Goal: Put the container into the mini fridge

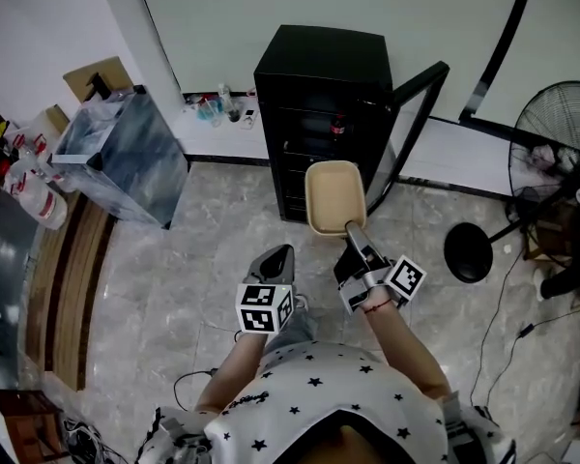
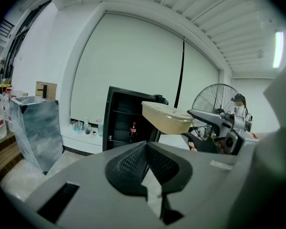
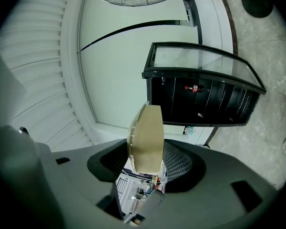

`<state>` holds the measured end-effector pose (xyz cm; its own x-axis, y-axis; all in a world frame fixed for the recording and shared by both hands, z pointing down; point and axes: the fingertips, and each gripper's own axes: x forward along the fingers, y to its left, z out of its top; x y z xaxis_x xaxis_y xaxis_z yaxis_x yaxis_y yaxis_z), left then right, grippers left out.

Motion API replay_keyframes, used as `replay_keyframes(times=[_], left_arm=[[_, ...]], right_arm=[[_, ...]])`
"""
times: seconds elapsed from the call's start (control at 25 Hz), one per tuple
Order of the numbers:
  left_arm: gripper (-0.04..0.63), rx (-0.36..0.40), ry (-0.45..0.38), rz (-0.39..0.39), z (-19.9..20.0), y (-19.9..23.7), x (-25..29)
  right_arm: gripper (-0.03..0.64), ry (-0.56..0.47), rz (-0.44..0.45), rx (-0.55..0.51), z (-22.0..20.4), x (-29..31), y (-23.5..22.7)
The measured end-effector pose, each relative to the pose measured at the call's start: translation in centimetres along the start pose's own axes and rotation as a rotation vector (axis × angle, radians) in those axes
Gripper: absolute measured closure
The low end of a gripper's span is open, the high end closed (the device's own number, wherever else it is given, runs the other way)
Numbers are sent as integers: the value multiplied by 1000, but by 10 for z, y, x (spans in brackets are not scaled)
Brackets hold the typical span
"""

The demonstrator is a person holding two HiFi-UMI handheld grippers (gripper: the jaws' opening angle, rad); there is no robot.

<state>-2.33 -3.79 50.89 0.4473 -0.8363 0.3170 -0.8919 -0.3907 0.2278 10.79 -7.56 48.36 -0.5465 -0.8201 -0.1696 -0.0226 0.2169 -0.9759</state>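
Note:
A beige lidded container hangs in the air just in front of the black mini fridge, whose glass door stands swung open to the right. My right gripper is shut on the container's near end. In the right gripper view the container stands on edge between the jaws, with the fridge beyond it. My left gripper is lower and to the left, shut and holding nothing. From the left gripper view the container appears level with the fridge, which holds a cola bottle.
A grey bin lined with plastic stands left of the fridge, with bottles and wooden boards further left. A standing fan and a round black base are at the right, with cables on the tiled floor.

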Motion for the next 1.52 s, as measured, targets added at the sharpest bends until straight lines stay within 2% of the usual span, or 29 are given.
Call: replay_keyframes(times=[0.76,1.24,1.52], left_arm=[[583,12,0,-60,54,85,98],[583,24,9,-88,73,114,143],[583,14,18,-69,76,127,159]], right_arm=[[399,-65,-11,-5,38,121,-29],[399,-97,-32,-15,64,174,-50],[399,-112,-45,-1,79,197,-60]])
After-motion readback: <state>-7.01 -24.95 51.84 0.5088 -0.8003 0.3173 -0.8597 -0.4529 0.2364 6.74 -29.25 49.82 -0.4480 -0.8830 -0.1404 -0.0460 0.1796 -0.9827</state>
